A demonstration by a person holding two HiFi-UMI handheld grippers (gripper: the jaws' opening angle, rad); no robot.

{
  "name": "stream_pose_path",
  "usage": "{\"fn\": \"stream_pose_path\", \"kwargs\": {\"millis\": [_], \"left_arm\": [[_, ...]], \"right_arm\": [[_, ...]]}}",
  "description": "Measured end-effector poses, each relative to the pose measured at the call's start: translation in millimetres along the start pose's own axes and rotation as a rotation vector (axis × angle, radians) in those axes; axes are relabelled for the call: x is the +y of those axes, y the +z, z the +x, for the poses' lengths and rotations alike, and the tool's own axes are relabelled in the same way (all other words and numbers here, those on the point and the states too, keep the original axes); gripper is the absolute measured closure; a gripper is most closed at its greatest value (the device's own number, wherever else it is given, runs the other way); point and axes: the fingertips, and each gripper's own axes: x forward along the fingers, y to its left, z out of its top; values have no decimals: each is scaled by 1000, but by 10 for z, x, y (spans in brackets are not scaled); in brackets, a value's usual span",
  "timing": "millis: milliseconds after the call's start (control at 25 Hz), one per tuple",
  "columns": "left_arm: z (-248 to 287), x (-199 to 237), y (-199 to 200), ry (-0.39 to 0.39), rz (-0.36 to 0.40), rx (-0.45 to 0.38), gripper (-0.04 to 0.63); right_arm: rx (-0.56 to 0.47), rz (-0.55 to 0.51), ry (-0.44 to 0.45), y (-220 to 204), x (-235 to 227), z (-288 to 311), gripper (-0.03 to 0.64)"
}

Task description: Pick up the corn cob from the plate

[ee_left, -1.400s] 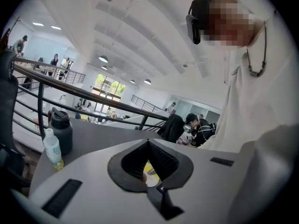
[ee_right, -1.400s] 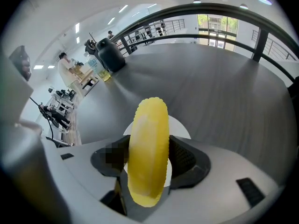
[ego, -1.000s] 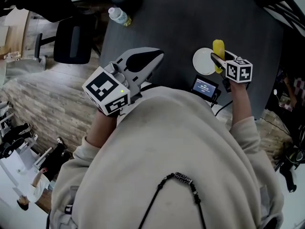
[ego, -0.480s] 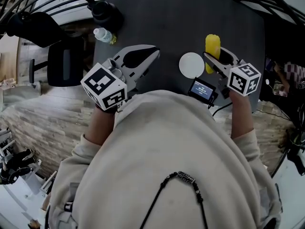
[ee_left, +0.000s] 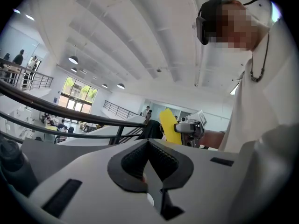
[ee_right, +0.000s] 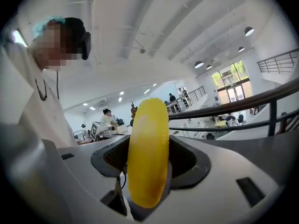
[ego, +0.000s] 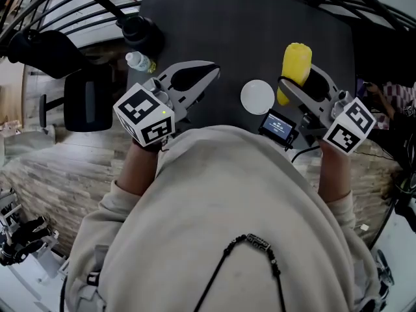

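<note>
A yellow corn cob (ego: 296, 65) stands upright between the jaws of my right gripper (ego: 300, 80), which is shut on it and holds it in the air above the dark table (ego: 247, 25). In the right gripper view the cob (ee_right: 148, 157) fills the gap between the pads. The small white plate (ego: 257, 97) lies bare on the table, to the left of the cob. My left gripper (ego: 209, 72) hovers over the table's left part with its jaws together and nothing in them. From the left gripper view, the cob (ee_left: 168, 125) shows in the distance.
A small device with a lit screen (ego: 278, 125) and its cable sit at the table's near edge beside the plate. A plastic bottle (ego: 138, 62) and a black object (ego: 140, 28) are at the table's left edge. A black chair (ego: 90, 86) stands on the floor at left.
My right gripper has risen with the corn cob, lifting it away from the plate, which now lies bare. The left gripper has shifted only a little.
</note>
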Motion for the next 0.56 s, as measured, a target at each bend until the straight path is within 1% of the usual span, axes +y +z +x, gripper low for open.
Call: {"fn": "stream_pose_path", "kwargs": {"millis": [160, 320, 560], "left_arm": [[81, -64, 10, -24, 5, -2, 589], [94, -87, 2, -41, 5, 3, 589], [24, -53, -45, -35, 4, 10, 589]], "right_arm": [[-29, -41, 41, 90, 172, -74, 354], [-41, -33, 40, 101, 216, -101, 354], [-46, -33, 39, 75, 264, -77, 354]]}}
